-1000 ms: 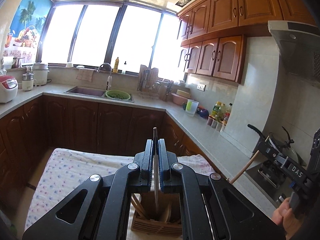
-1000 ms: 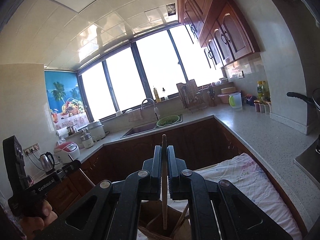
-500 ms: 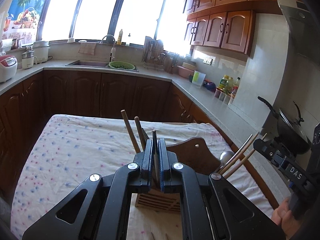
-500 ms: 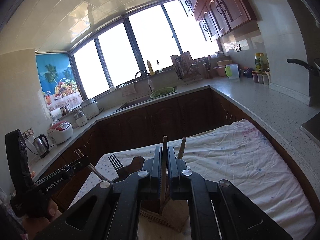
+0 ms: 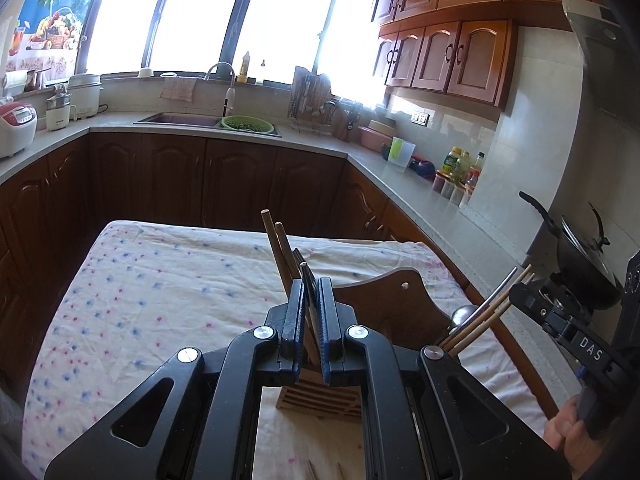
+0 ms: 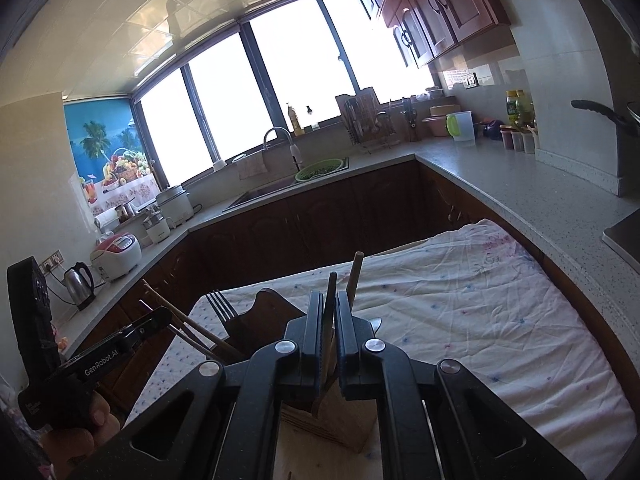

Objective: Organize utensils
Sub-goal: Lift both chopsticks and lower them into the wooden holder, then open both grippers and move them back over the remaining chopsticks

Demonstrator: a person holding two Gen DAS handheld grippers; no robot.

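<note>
A wooden utensil holder [image 5: 320, 394] [image 6: 344, 416] stands on the cloth-covered table just beyond both grippers. Several chopsticks [image 5: 276, 244] stand in it, with a fork [image 6: 218, 306] and a spoon [image 5: 464, 314]. My left gripper [image 5: 310, 300] is shut on a thin dark chopstick [image 5: 306, 280] whose lower end reaches into the holder. My right gripper [image 6: 329, 312] is shut on another thin dark chopstick [image 6: 331, 300], also lowered into the holder. Each gripper shows at the edge of the other's view.
The floral tablecloth [image 5: 160, 288] covers the table. Two loose sticks [image 5: 312, 474] lie on it near the front edge. Kitchen counters [image 5: 360, 156] with a sink, a green colander [image 5: 247, 124] and bottles surround it. A wok [image 5: 580, 264] sits on the stove at right.
Both grippers have tilted down and dropped toward the holder, bringing their sticks lower into it. The table and holder now show more fully in both views.
</note>
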